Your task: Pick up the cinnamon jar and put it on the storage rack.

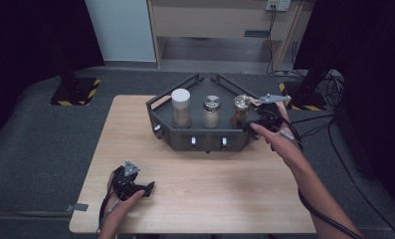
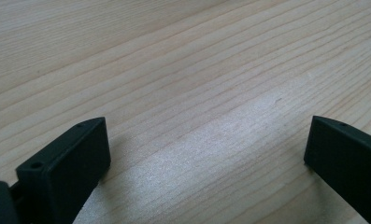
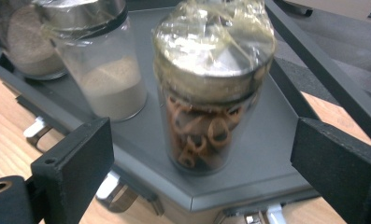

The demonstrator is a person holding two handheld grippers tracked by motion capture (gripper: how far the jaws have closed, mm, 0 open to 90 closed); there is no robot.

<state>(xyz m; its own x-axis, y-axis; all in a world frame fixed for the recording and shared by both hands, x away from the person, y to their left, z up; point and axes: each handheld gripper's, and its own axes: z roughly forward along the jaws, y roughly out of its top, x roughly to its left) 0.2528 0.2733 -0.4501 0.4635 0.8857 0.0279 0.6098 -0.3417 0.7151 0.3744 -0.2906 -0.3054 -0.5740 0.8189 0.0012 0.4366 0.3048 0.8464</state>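
Note:
A dark grey tray [image 1: 200, 141] stands at the back of the wooden table [image 1: 195, 189] and holds three jars. At its right end is a glass jar of brown curled sticks [image 1: 241, 110] with a metal lid. My right gripper [image 1: 255, 123] is just right of that jar, at the tray's edge. In the right gripper view the brown jar [image 3: 211, 93] stands upright just beyond the right gripper [image 3: 204, 123], whose jaws are wide apart and do not touch it. My left gripper [image 1: 148, 188] rests open near the table's front left, with bare wood between the jaws of the left gripper [image 2: 206, 123].
A jar of pale powder [image 1: 211, 112] stands mid-tray and a white-lidded jar [image 1: 180, 107] at its left. The tray has raised rails [image 3: 314, 51] and small white clips on its front [image 1: 193, 142]. A cabinet and cables lie beyond the table.

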